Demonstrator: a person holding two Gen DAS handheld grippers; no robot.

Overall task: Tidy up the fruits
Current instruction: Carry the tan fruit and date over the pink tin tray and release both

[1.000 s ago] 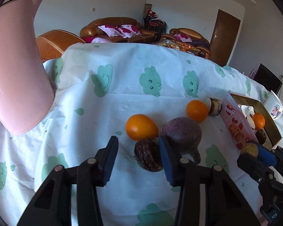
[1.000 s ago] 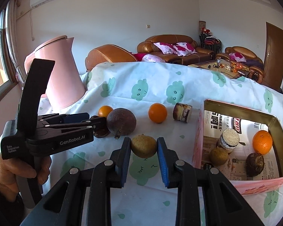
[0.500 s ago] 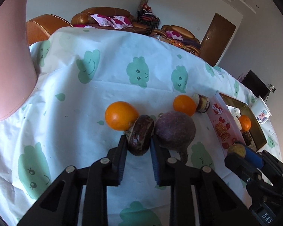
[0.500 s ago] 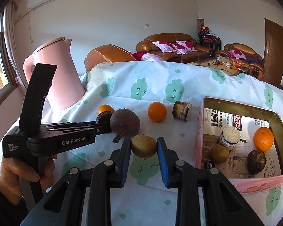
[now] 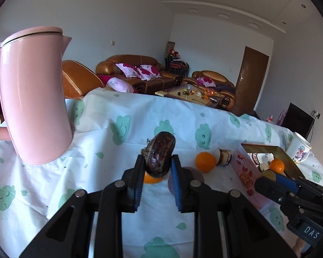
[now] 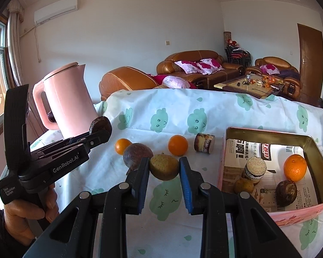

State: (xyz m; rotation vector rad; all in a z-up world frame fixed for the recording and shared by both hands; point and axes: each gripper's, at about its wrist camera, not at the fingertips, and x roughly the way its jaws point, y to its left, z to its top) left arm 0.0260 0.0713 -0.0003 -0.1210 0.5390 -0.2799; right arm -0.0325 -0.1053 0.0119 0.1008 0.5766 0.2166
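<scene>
Left hand-held gripper (image 5: 157,165) clamps a dark passion fruit (image 5: 160,153) mid-frame; right hand-held gripper (image 6: 164,167) grasps a yellowish fruit (image 6: 164,167), probably both bound for the box (image 6: 267,132) at right.

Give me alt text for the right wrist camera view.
The right gripper clamps a yellow-brown fruit above the tablecloth, beside an open box holding fruit. At left, the left gripper holds a dark fruit aloft.

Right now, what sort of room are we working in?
Most likely a home living room: brown leather sofas with floral cushions, a cluttered coffee table, and a wall air conditioner beside a curtained window.
</scene>
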